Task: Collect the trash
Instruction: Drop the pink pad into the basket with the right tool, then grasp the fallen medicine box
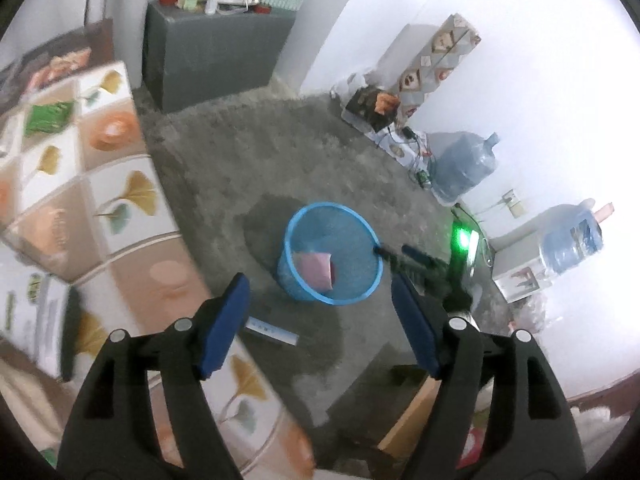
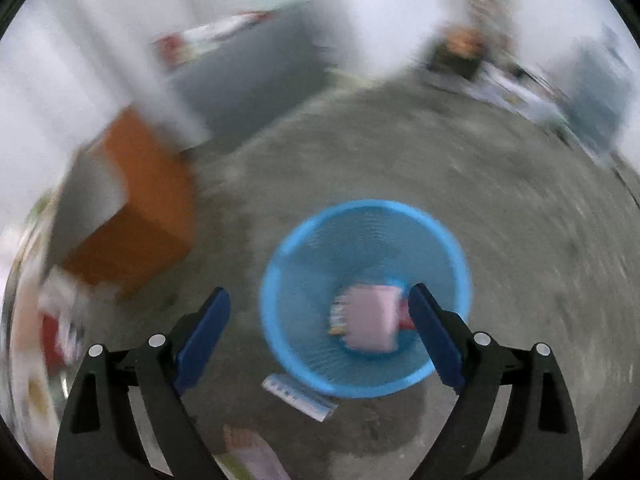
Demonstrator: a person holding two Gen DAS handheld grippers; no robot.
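We see a pink packet [image 1: 314, 270] lying inside the blue mesh bin [image 1: 362, 296], which stands upright on the grey carpet [image 1: 248, 160]. In the right wrist view the packet [image 2: 370, 316] sits at the bottom of the bin [image 2: 280, 264], with something red beside it that is too blurred to name. A flat blue-and-white wrapper [image 1: 272, 330] lies on the carpet just beside the bin, on the near side; the right wrist view shows it [image 2: 298, 396] below the rim.

Our left gripper [image 1: 320, 328] hangs above the carpet, jaws wide apart with nothing between them. Our right gripper [image 2: 320, 336] hovers over the bin, jaws also spread and holding nothing; that view is heavily smeared. From the left wrist view we catch the right gripper's dark fingers [image 1: 416, 256] at the bin's far rim.

To the left a table with a patterned cloth [image 1: 116, 200] carries packets. Farther off stand a grey cabinet [image 1: 216, 56] and two water jugs [image 1: 464, 168] by the white wall.
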